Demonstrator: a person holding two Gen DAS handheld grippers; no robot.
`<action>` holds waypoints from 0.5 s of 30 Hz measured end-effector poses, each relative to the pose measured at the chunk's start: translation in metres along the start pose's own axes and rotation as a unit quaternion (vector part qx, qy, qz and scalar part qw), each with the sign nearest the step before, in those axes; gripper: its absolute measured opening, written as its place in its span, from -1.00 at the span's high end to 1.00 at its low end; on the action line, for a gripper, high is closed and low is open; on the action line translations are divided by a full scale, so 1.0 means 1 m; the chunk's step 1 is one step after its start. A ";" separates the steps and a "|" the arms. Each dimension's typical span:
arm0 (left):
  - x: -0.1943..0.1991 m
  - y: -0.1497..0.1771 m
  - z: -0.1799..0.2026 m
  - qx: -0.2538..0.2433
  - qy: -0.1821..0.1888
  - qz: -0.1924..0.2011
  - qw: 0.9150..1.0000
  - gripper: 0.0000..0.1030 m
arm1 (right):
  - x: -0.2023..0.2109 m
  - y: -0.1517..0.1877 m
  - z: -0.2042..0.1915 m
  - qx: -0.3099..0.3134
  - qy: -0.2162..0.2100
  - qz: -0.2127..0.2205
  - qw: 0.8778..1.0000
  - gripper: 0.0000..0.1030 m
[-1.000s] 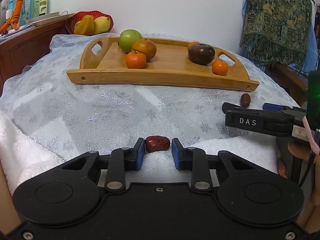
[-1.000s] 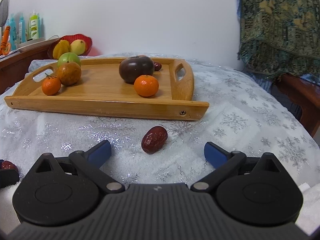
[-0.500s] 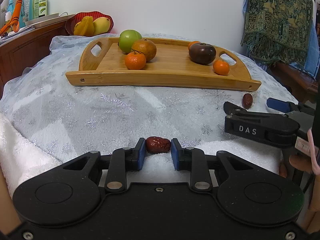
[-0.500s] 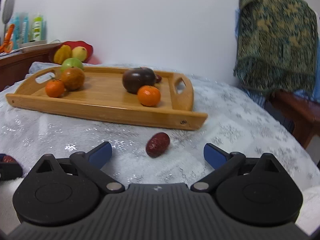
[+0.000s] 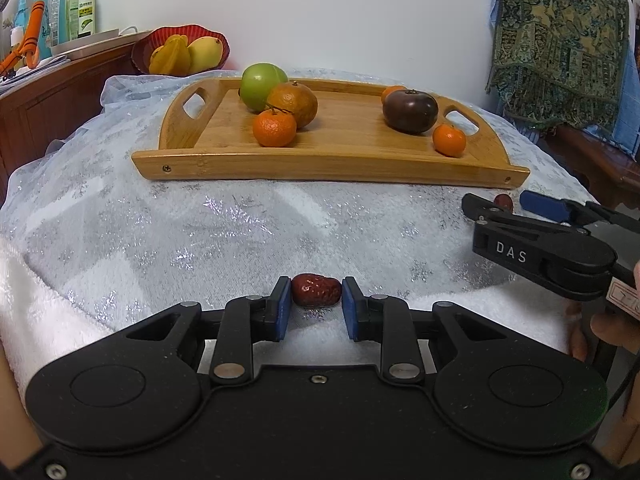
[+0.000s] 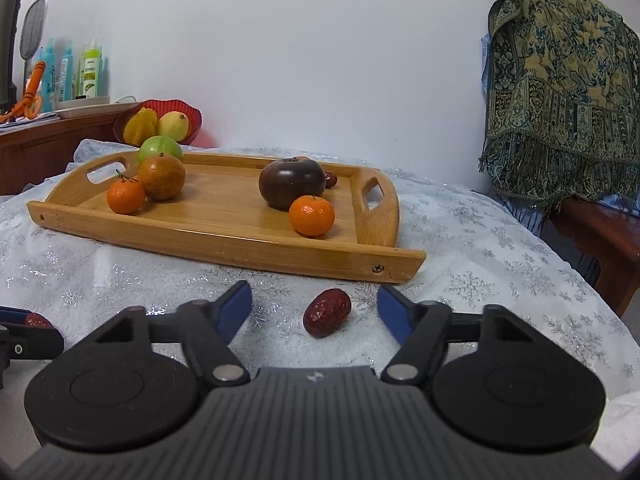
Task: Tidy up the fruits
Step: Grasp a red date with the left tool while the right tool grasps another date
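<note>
Left gripper (image 5: 316, 304): clamped end to end on a small wrinkled dark-red jujube (image 5: 316, 295), low over the white snowflake-patterned cloth (image 5: 200, 240).
Right gripper (image 6: 314, 312): jaws closing around a second wrinkled red jujube (image 6: 327, 312) that lay on the cloth; blue pads (image 6: 394, 314) had not yet touched it.
Bamboo tray with cut-out handles (image 6: 224, 248): well beyond both jujubes, holding the round fruit.
Dark purple-brown tomato-like fruit (image 6: 291, 184): biggest piece, probably heavy and soft-skinned.
Small orange mandarin (image 6: 311, 216): likely to roll.
Jujubes, handling: probably light, leathery, slightly yielding; best pinched across the middle with gentle pressure.
</note>
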State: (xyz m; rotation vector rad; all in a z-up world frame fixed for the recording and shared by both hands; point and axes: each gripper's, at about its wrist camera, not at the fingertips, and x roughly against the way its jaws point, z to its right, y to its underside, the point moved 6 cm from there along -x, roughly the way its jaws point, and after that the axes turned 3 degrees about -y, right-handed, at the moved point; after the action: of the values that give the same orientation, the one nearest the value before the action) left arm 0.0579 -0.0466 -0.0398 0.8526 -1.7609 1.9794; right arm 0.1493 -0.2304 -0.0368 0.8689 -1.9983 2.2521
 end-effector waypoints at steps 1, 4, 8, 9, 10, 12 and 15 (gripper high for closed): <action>-0.001 -0.001 -0.001 0.001 -0.001 0.000 1.000 0.52 | -0.001 0.001 -0.001 0.002 -0.003 -0.003 1.000 -0.35; -0.002 -0.003 -0.002 0.002 -0.004 0.001 1.000 0.52 | -0.002 0.004 -0.009 0.023 -0.003 -0.009 1.000 -0.09; -0.004 -0.006 -0.003 0.001 -0.007 0.002 1.000 0.52 | -0.002 0.005 -0.012 0.028 -0.004 -0.010 1.000 0.09; -0.004 -0.006 -0.003 0.001 -0.007 0.002 1.000 0.52 | -0.002 0.005 -0.011 0.026 -0.004 -0.012 1.000 0.12; -0.005 -0.007 -0.003 0.001 -0.007 0.002 1.000 0.52 | -0.003 0.005 -0.011 0.022 -0.004 -0.014 1.000 0.17; -0.005 -0.007 -0.002 -0.001 -0.007 0.003 1.000 0.52 | -0.003 0.005 -0.010 0.016 -0.005 -0.016 1.000 0.28; -0.007 -0.010 -0.001 -0.005 -0.007 0.006 1.000 0.52 | -0.003 0.004 -0.011 0.014 -0.002 -0.018 1.000 0.53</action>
State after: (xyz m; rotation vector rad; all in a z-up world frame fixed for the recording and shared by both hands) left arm 0.0696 -0.0430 -0.0363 0.8555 -1.7863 1.9741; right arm 0.1465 -0.2203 -0.0419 0.9034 -1.9417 2.2664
